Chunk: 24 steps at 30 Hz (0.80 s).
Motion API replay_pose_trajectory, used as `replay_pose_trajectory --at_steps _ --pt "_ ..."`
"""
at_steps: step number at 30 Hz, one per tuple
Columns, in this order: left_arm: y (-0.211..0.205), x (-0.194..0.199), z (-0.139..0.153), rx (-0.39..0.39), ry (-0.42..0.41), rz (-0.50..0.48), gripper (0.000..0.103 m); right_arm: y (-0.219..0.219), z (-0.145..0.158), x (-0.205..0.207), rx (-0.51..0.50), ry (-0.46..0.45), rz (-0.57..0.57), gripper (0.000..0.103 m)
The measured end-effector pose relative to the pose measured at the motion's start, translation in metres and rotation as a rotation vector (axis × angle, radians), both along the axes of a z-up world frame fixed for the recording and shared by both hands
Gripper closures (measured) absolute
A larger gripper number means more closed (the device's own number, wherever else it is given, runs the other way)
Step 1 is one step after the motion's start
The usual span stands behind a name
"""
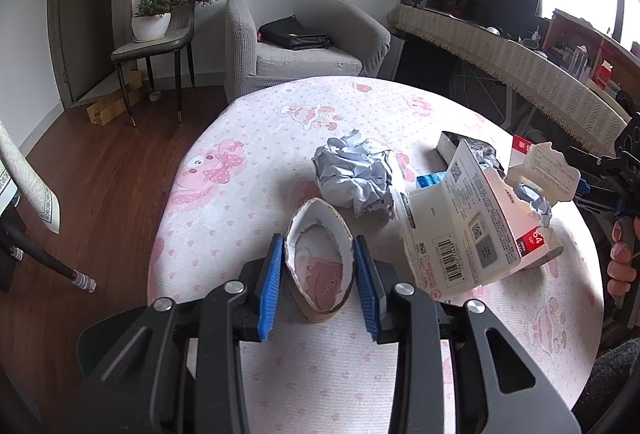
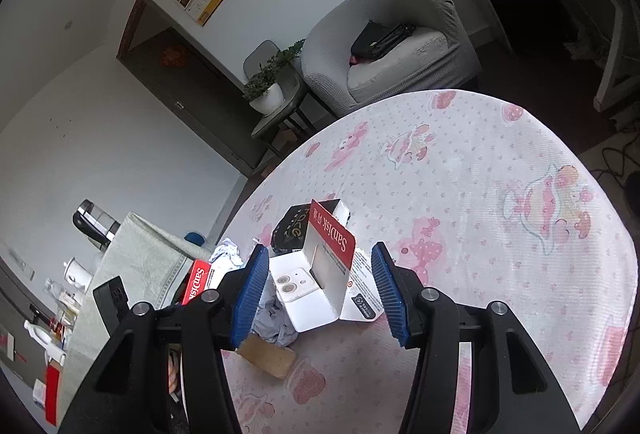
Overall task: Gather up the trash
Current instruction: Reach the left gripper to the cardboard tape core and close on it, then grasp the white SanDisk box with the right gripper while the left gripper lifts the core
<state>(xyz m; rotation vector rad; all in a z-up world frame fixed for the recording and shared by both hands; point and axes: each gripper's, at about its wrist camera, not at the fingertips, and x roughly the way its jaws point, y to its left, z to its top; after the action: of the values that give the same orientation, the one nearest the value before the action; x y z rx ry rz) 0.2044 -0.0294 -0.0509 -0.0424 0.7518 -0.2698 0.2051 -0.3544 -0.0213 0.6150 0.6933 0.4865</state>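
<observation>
The left gripper (image 1: pixel 319 276) has its blue pads pressed against either side of a squashed cardboard tube (image 1: pixel 320 266), so it holds that piece of trash by its short width; the tube's long axis runs straight out along the fingers, its open end facing away toward the crumpled grey paper (image 1: pixel 354 176) lying just beyond on the pink-patterned tablecloth (image 1: pixel 248 138). To the right of the held tube stands the torn SanDisk card packaging (image 1: pixel 472 230), near but not touching the pads. The right gripper (image 2: pixel 320 290) stands wide with nothing between its pads; directly ahead of it, centred in the gap, is the white open box with the red SanDisk flap (image 2: pixel 320 274), its flap upright and its length pointing away from the fingers. More crumpled paper (image 2: pixel 276 318) sits beside the left pad. By my judgement the right gripper is the nearer hand for the box, needing only a short advance.
</observation>
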Motion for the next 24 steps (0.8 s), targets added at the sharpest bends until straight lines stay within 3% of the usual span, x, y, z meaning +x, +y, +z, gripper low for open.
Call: replay_pose_trajectory --at_steps 6,13,17,21,22,24 --pt "0.002 -0.005 0.009 -0.031 -0.026 -0.003 0.067 -0.005 -0.001 0.005 0.083 0.017 -0.032 0.049" --pt "0.008 -0.008 0.015 -0.078 -0.032 0.007 0.067 0.021 -0.005 0.015 -0.044 0.059 -0.015 0.049" --pt "0.014 -0.012 0.020 -0.089 -0.044 0.013 0.067 0.035 -0.007 0.022 -0.110 0.072 -0.008 0.070" --pt "0.022 -0.017 0.025 -0.092 -0.055 0.022 0.067 0.048 0.000 0.021 -0.211 0.048 -0.020 0.084" --pt "0.024 -0.018 0.026 -0.092 -0.056 0.024 0.067 0.050 0.003 0.020 -0.221 0.040 -0.025 0.094" --pt "0.030 -0.021 0.028 -0.089 -0.059 0.032 0.067 0.053 0.006 0.019 -0.244 0.037 -0.033 0.096"
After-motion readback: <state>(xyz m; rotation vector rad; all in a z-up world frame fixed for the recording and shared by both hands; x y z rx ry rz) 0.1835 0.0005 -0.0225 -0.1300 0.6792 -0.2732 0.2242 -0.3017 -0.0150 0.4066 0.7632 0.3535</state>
